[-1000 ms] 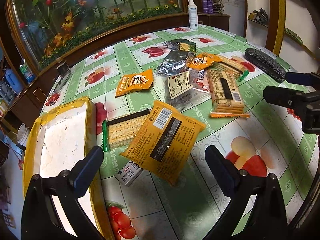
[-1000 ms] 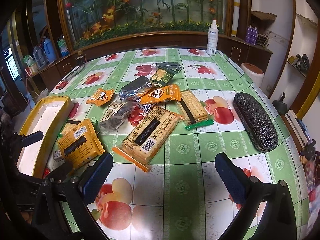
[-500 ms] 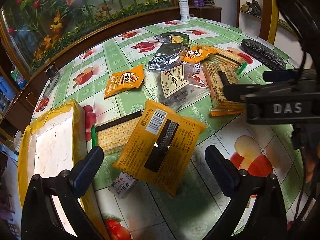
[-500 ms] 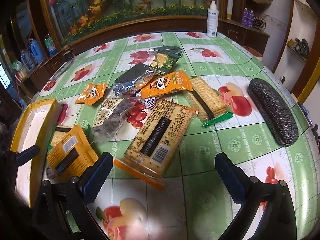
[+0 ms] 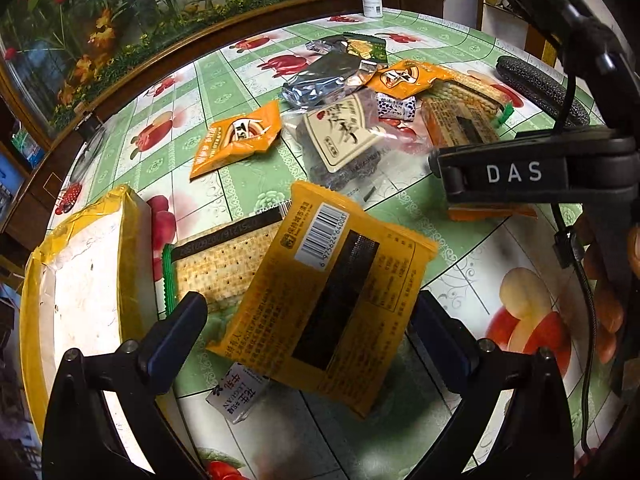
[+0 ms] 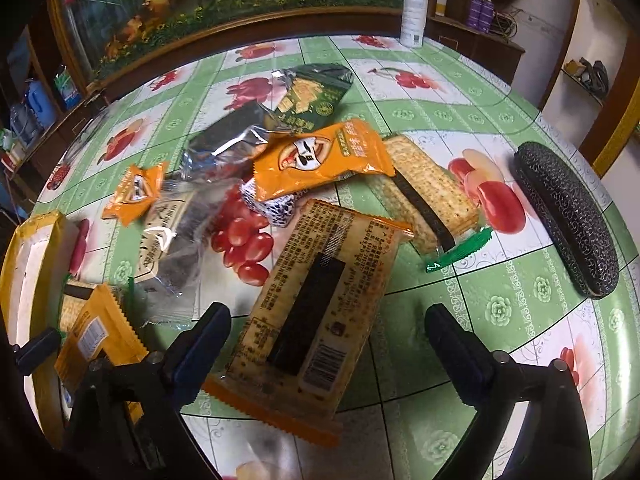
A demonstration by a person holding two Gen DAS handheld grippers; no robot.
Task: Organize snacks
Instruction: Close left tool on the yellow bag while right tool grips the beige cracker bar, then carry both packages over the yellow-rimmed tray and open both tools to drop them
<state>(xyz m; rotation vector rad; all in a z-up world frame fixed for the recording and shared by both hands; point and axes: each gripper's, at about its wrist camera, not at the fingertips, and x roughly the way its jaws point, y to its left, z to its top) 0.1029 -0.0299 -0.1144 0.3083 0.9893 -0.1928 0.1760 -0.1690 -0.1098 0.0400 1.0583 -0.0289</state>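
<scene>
The tablecloth (image 6: 500,308) is smooth, glossy plastic that throws back the light, and the snack packs on it are shiny film: a crinkled silver foil bag (image 6: 228,144), a clear wrapper (image 6: 168,248) and an orange pack (image 5: 328,300) with a soft sheen. The black case (image 6: 568,220) looks rough and pebbled. The yellow box (image 5: 80,280) has a dull, scuffed white inside, and both grippers' fingers (image 5: 176,328) are matt dark plastic.
</scene>
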